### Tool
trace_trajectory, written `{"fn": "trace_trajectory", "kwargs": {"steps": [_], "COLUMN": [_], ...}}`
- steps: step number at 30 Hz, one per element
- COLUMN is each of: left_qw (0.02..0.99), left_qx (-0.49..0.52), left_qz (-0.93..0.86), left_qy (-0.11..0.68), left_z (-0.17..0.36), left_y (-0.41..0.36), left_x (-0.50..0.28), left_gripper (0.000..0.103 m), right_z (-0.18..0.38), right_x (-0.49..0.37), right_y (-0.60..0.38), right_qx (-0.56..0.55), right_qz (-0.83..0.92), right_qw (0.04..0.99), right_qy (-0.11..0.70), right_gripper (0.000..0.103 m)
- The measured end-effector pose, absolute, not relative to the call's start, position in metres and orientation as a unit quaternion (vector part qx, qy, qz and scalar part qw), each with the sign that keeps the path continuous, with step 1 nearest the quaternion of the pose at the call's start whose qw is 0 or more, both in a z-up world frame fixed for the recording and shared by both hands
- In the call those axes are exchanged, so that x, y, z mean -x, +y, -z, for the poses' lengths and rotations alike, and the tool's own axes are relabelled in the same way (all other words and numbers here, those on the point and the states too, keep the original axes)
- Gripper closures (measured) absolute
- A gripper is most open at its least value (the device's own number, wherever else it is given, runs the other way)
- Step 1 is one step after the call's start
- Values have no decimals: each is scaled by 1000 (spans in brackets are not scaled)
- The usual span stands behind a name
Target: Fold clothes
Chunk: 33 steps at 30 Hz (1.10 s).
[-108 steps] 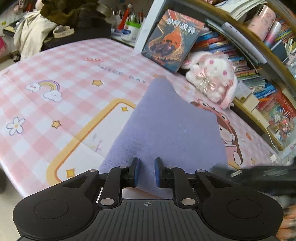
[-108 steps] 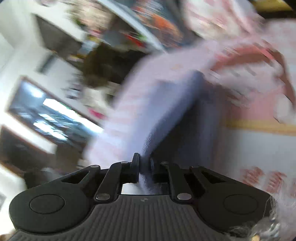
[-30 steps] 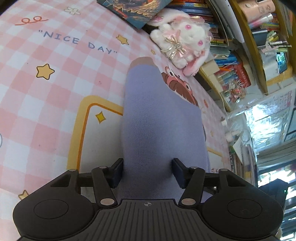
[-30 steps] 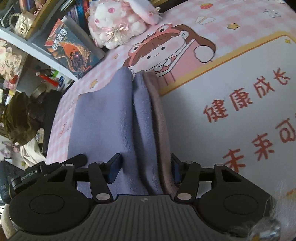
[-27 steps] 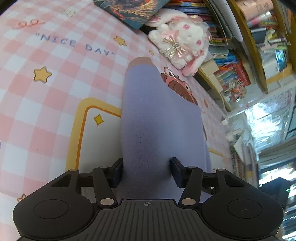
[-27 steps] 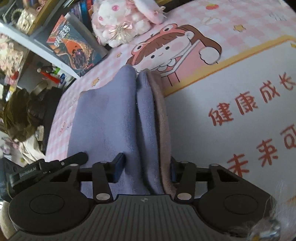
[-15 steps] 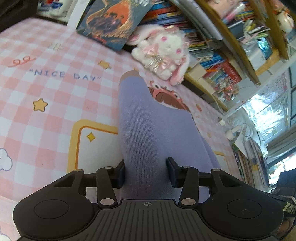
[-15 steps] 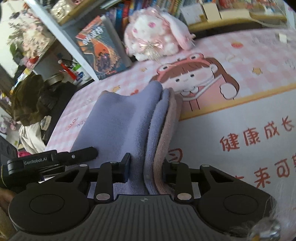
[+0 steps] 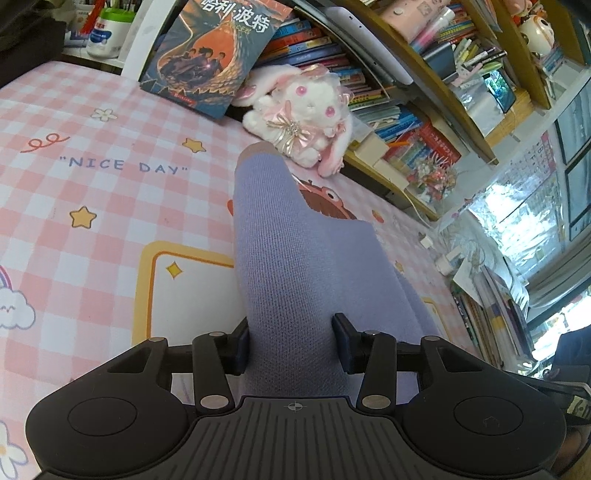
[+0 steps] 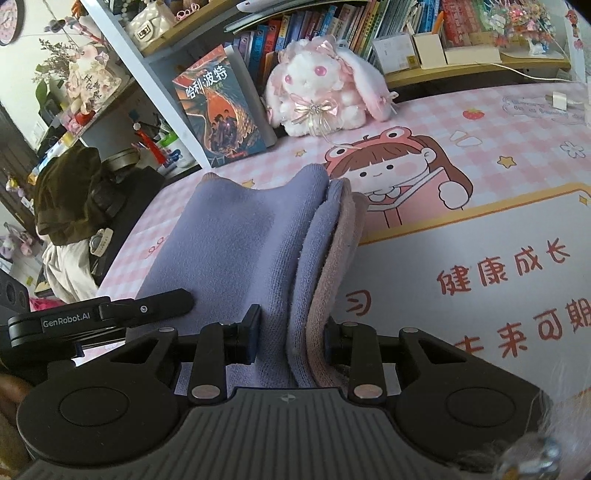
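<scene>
Holding the folded purple cloth (image 9: 295,258) in both my claws, I have it lying on the pink checked table mat (image 9: 92,184). My left claw (image 9: 291,349) sits around one thick end of the cloth. Its two black fingers (image 9: 240,349) are set a fair way apart, and the soft cloth fills the whole gap between them and touches both. My right claw (image 10: 291,341) sits around the other end, and its fingers (image 10: 251,332) press on each side of the bundle too.

From my right side I can see the layers of the cloth (image 10: 258,240). Purple folds are stacked side by side, and a dusty pink layer (image 10: 336,258) lies on the outside, next to my right finger. The far end of the cloth rests on the mat, close to the picture of a girl in a frog hat (image 10: 391,173). I can also see my left claw (image 10: 110,314) from here, resting on the near left part of the cloth.

A fluffy white and pink bunny toy (image 9: 306,110) sits at the back of the mat, just past the cloth. A big book (image 9: 210,55) leans on the shelf beside the bunny. Rows of books (image 10: 332,29) fill the shelf behind them.
</scene>
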<state>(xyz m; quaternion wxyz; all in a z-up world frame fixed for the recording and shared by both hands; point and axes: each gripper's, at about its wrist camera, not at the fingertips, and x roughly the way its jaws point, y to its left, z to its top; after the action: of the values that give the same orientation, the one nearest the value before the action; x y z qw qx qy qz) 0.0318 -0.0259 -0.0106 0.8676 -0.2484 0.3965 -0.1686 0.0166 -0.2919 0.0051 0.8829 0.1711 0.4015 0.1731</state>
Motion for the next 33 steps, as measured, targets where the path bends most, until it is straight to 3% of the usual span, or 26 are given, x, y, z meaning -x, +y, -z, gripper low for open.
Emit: {"fn": "trace_trajectory", "kwargs": {"steps": [33], "left_qw": [882], "left_qx": [204], "left_qz": [138], "left_qy": [402], "left_z": [-11], "left_y": [-125], "left_x": [-23], "left_gripper": [60], "right_z": [2], "right_x": [-10], "right_y": [-388], "right_qx": [-207], "right_qz": [-214], "right_qw": [871], "right_qy": [391], "right_gripper": [75]}}
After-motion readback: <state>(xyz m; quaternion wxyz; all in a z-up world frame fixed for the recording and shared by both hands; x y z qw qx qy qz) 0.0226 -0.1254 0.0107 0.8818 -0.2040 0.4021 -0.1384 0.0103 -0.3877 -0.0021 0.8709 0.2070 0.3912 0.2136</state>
